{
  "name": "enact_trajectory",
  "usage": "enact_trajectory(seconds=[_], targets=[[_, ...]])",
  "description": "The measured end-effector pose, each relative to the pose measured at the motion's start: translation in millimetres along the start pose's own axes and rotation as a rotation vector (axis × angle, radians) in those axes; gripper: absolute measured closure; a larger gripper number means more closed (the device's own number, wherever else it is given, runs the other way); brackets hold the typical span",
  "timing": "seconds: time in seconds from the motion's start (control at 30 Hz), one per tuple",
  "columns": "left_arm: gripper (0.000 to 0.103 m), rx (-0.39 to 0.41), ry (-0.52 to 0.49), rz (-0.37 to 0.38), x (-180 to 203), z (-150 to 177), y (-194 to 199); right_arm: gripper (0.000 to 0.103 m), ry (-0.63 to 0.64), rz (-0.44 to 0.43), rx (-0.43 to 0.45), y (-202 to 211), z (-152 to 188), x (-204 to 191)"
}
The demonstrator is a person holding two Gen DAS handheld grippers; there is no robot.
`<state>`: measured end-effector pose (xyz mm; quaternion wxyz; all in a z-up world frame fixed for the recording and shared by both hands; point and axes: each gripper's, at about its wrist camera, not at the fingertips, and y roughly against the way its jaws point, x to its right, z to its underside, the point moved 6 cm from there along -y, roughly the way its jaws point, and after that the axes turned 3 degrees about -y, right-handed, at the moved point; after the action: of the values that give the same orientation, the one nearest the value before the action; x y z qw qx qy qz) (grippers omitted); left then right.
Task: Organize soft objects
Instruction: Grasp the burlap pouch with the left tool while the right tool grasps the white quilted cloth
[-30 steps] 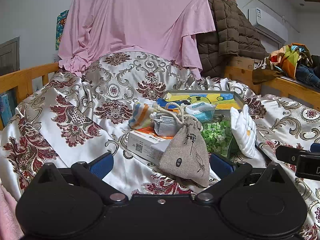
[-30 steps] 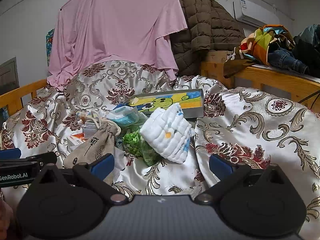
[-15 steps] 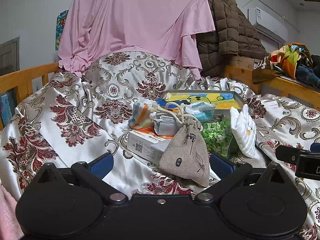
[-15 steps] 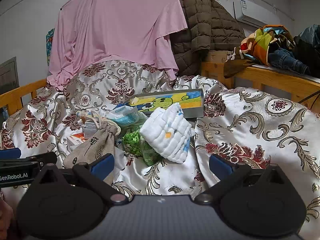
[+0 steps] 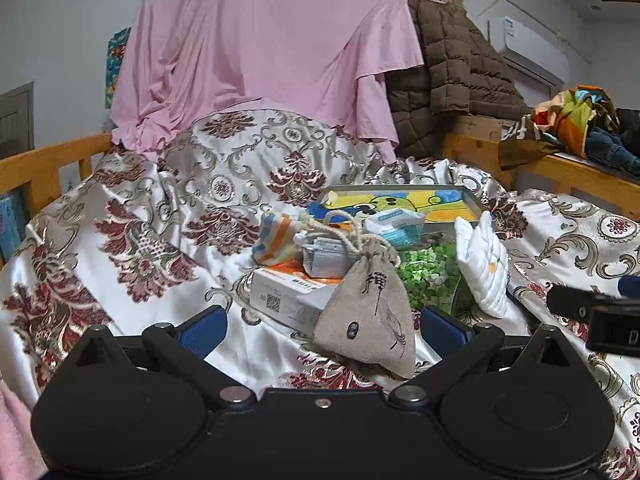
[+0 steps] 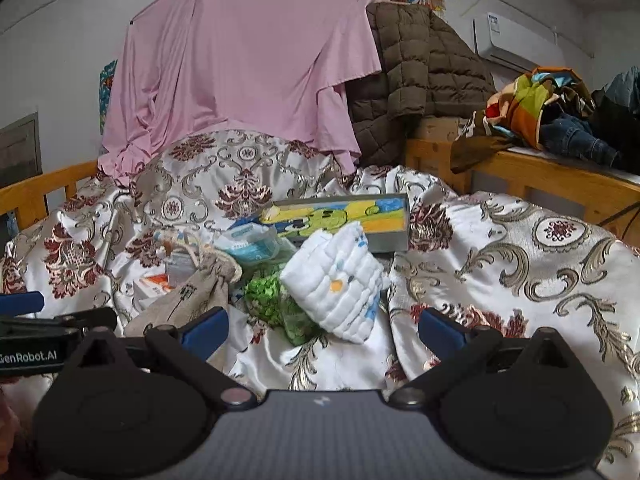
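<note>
Linen pouch [image 5: 366,312] lower centre of frame, lying between my left claw [image 5: 322,326] fingers, spread apart, untouched; looks light, floppy, best pinched at cinched cord neck. White padded cloth [image 6: 334,280] mid-frame ahead of my right claw [image 6: 322,326], also apart, empty. Pouch writing illegible; "GenRobot.AI" on left claw body

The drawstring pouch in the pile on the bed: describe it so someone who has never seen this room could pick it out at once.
On the floral satin bedspread, a small pile of items sits in front of a cartoon-printed box. At its near edge, leaning on a white carton, is the drawstring pouch. It alone is plain beige linen, cinched with pale cord and marked in black ink.
</note>
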<state>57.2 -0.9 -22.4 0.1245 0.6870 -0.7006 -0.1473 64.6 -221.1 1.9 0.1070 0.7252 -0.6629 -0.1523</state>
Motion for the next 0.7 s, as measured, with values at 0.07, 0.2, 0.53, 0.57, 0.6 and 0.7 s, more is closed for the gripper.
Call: enact_trajectory(seconds=[0.07, 0.2, 0.53, 0.57, 0.6, 0.7], targets=[[0.001, 0.0, -0.003, 0.011, 2, -2, -3, 0.0, 0.005, -0.008, 0.002, -4, -4, 3], [0.001, -0.01, -0.014, 0.036, 5, -7, -17, 0.0, 0.057, -0.016, 0.006, -16, -12, 7], [0.001, -0.071, -0.132, 0.115, 22, -18, -75, 0.0, 0.044, -0.077, -0.08, -91, -17, 23], [0.001, -0.075, -0.15, 0.123, 25, -18, -82, 0.0, 0.035, -0.083, -0.091, -100, -15, 25], [0.001, -0.079, -0.164, 0.129, 27, -18, -87, 0.0, 0.028, -0.088, -0.102, -108, -14, 26], [0.001, -0.095, -0.195, 0.152, 33, -18, -105, 0.0, 0.006, -0.095, -0.109, -128, -12, 30]])
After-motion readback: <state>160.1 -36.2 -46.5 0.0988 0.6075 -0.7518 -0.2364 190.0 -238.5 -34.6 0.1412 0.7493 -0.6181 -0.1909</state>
